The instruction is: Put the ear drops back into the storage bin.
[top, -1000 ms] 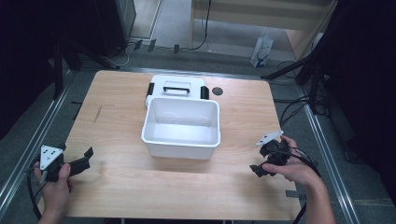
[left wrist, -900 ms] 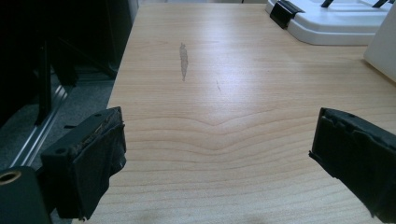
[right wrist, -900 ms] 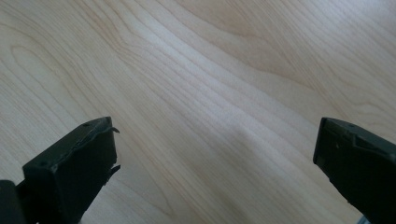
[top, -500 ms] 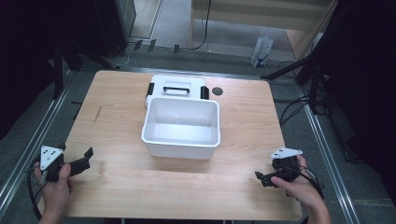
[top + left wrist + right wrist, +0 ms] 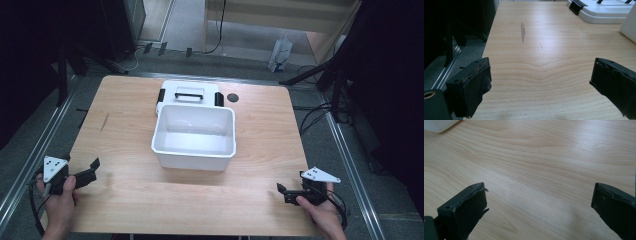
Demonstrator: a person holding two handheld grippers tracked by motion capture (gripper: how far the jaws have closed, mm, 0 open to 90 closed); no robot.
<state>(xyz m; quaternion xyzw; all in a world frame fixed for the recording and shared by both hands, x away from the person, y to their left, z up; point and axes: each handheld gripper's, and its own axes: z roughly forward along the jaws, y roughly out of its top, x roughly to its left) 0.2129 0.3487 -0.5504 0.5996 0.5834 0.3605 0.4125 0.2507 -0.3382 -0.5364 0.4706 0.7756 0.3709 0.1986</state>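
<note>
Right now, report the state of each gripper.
Left gripper: open, holding nothing, over the table.
Right gripper: open, holding nothing, near the table's front edge.

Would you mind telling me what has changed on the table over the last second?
The right gripper has drawn back from beside the bin toward the table's near right corner and now sits low there, jaws open and empty. Nothing was taken hold of or let go. The left gripper, the bin and the lid behind it stayed where they were.
</note>
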